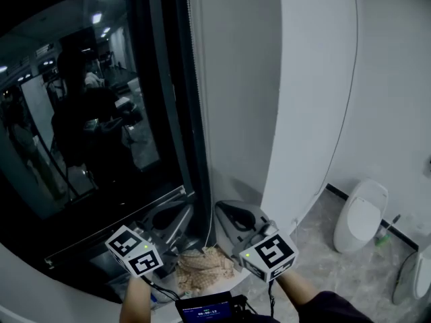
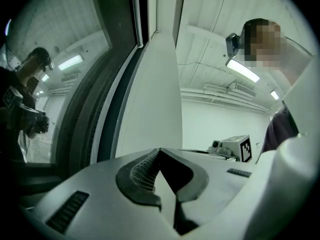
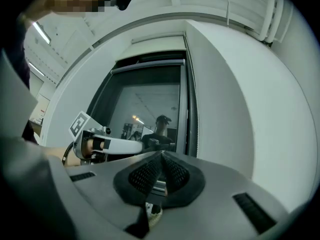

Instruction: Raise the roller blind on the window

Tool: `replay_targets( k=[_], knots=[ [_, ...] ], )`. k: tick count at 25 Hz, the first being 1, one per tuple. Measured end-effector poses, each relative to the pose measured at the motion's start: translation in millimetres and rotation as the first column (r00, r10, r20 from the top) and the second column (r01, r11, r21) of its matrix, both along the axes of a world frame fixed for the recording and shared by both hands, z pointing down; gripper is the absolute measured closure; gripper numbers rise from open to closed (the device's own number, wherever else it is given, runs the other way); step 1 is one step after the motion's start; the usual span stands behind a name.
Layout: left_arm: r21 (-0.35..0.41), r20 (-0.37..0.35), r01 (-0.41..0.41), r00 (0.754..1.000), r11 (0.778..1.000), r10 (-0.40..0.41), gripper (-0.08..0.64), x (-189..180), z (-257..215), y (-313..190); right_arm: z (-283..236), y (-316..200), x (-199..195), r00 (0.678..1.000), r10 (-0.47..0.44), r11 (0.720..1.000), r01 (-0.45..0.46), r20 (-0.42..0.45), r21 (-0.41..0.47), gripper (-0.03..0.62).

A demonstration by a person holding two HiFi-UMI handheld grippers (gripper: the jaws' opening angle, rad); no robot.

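Observation:
The window (image 1: 87, 126) is dark bare glass in a black frame, and it mirrors a person. In the right gripper view a pale bar (image 3: 147, 66) lies across the top of the window opening; I cannot tell if it is the blind's rail. A thin cord (image 1: 195, 113) hangs along the frame's right side, also seen as the cord (image 3: 193, 99). My left gripper (image 1: 167, 214) is low before the sill, its left gripper (image 2: 159, 151) tips meeting on nothing. My right gripper (image 1: 232, 215) is beside it near the cord's foot, shut and empty (image 3: 162, 155).
A white curved wall (image 1: 310, 99) rises right of the window. A white floor-standing fixture (image 1: 361, 214) and a green bottle (image 1: 384, 234) stand on the tiled floor at right. A woven tan thing (image 1: 202, 266) lies between the grippers, and a small screen (image 1: 205, 309) is at the bottom.

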State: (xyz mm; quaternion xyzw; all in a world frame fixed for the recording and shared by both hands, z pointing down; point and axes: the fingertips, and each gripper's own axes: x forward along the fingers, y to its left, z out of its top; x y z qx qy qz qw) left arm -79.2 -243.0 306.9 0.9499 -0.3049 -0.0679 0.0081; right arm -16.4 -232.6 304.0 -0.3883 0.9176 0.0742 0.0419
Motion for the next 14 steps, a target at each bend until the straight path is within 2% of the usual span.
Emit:
replay_targets(
  k=[14],
  knots=[
    [-0.014,-0.016,-0.009,1.0,1.0,0.009,0.549,-1.1,-3.2,4.2,-0.7,7.8,2.1,1.0,-0.017,1.0,0.017,-0.001,-0.003,0.584]
  ],
)
